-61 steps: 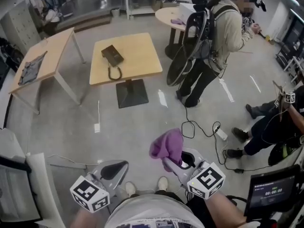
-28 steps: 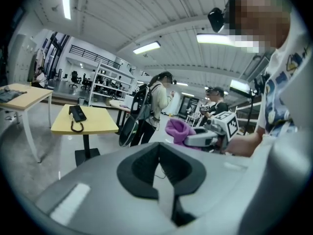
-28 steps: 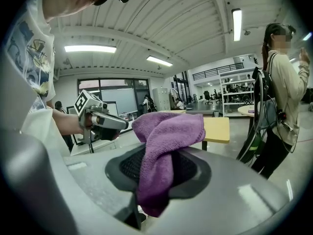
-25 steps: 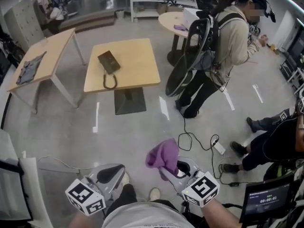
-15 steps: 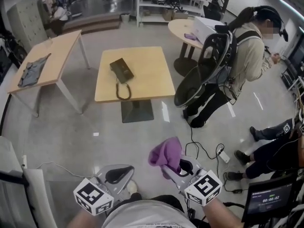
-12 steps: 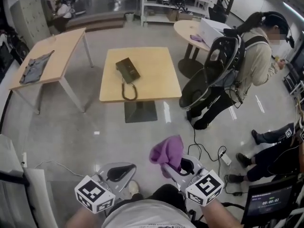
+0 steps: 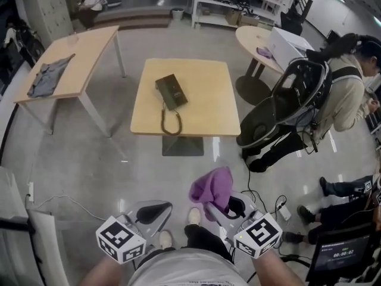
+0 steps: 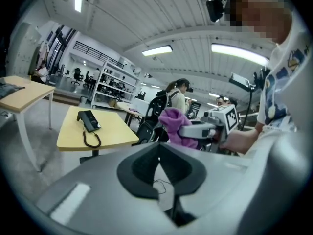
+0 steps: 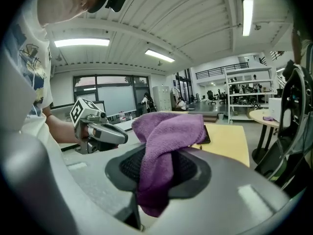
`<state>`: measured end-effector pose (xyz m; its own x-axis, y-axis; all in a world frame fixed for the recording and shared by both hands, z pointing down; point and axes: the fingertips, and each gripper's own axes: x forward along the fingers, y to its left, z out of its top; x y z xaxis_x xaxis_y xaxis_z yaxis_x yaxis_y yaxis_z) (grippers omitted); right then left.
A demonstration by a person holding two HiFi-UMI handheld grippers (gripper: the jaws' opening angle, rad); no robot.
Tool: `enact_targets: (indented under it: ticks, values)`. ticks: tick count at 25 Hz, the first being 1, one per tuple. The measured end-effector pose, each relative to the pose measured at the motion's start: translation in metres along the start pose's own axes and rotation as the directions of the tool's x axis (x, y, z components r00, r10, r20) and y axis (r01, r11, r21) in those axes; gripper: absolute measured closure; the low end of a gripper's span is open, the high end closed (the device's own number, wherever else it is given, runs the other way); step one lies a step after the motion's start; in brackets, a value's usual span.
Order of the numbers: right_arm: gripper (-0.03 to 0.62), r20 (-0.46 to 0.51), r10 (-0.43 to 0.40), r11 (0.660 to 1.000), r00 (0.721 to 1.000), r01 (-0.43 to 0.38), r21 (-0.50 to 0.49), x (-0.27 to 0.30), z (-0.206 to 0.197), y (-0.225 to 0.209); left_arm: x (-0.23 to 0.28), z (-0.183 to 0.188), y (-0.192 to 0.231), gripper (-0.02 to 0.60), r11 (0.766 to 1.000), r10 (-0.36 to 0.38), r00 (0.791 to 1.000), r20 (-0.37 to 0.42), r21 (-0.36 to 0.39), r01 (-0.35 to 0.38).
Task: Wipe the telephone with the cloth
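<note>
Ahead, phone [image 7: 171,92] w/ cord [image 7: 171,121] by table [image 7: 208,112] front edge; R gripper [image 7: 214,210] grips cloth [image 7: 212,186], L gripper [image 7: 149,209] closed, empty.

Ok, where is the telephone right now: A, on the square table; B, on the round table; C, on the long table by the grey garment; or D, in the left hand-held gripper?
A: the telephone lies on the square table, its cord looped beside it.

Monitor [image 7: 343,256], timer digits (too small)
</note>
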<state>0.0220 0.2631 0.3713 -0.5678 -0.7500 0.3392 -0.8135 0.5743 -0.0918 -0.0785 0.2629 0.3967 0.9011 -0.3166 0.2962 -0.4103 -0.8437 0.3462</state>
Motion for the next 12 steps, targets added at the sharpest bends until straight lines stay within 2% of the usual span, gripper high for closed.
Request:
enact_targets:
  ticks: [8, 12]
  values:
    - [0.479, 0.007, 0.092, 0.994, 0.996, -0.091, -0.067, 0.026, 0.023, -0.073, 0.061, 0.045, 0.033, 0.574, 0.994, 0.107, 0.993, 0.041, -0.006, -0.107]
    - [0.479, 0.005, 0.126, 0.990, 0.992, -0.125, -0.069, 0.042, 0.026, -0.099, 0.084, 0.053, 0.053, 0.574, 0.986, 0.164, 0.986, 0.043, -0.041, -0.162]
